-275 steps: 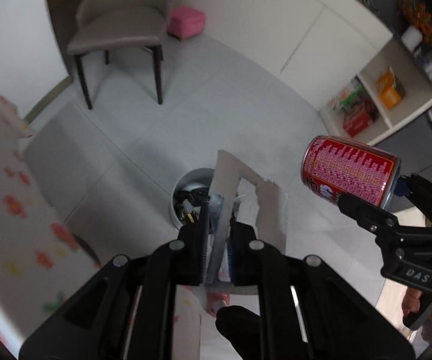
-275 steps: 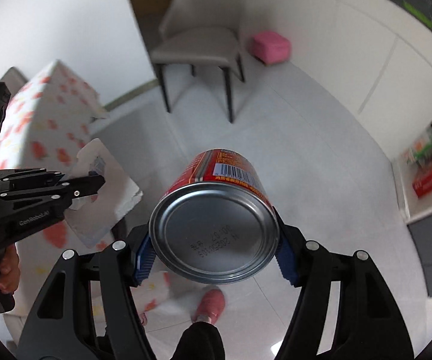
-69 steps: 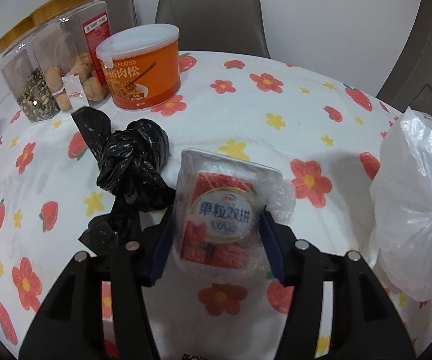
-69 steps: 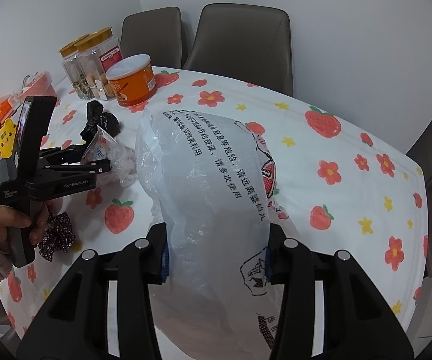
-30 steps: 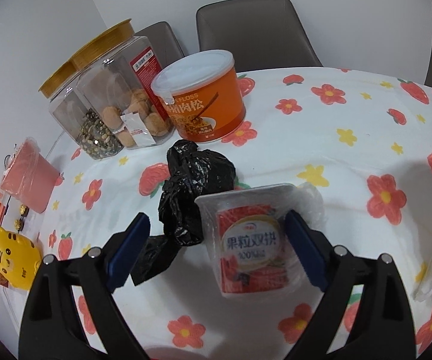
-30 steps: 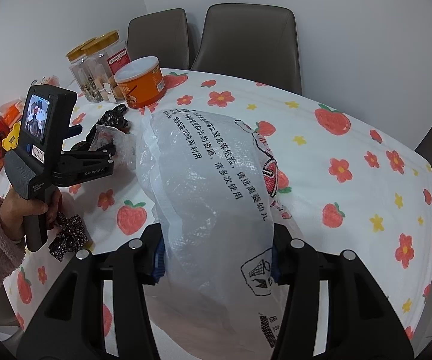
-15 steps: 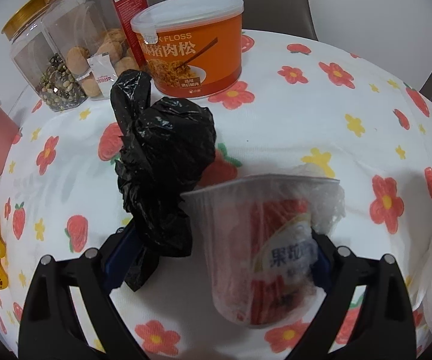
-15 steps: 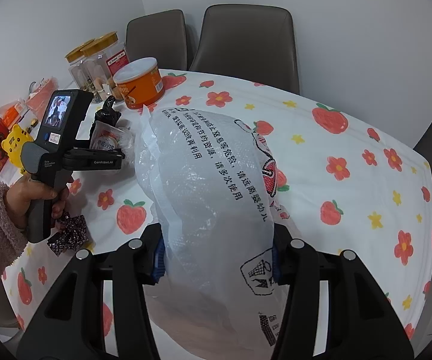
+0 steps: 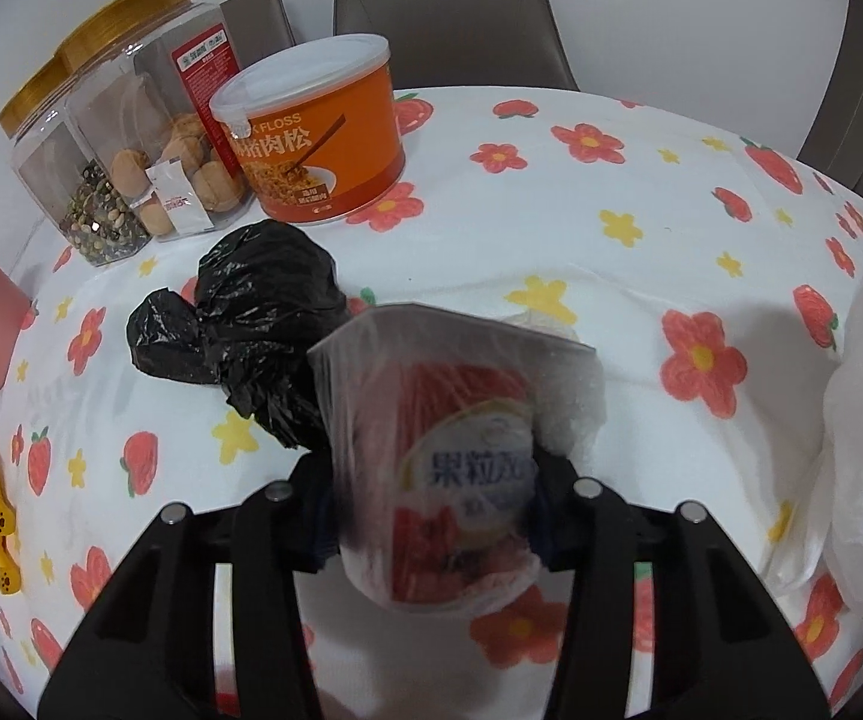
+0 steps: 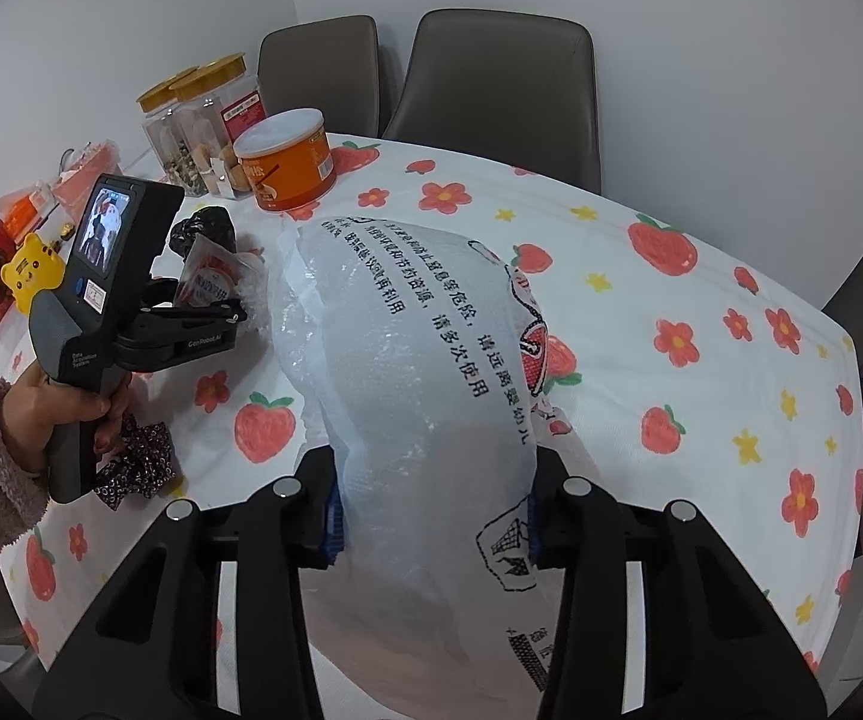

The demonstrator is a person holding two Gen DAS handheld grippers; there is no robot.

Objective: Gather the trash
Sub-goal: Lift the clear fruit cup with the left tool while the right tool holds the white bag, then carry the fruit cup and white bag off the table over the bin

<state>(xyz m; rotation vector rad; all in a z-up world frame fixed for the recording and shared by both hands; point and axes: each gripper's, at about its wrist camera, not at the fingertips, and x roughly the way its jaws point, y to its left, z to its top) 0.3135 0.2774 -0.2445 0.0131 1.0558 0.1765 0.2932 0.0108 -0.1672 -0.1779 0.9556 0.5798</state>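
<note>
The left gripper (image 9: 434, 510) has its jaws closed on a plastic-wrapped yogurt cup (image 9: 449, 468), whose long axis points forward along the jaws. The black bag (image 9: 257, 324) lies on the table (image 9: 611, 180) just beside it, to the left. The right gripper (image 10: 431, 516) squeezes a clear plastic bag (image 10: 419, 360). This bag hides what is behind it, and whether the cup is lifted off the table cannot be told.

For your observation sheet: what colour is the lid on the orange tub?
White lid, clearest in the left wrist view.
</note>
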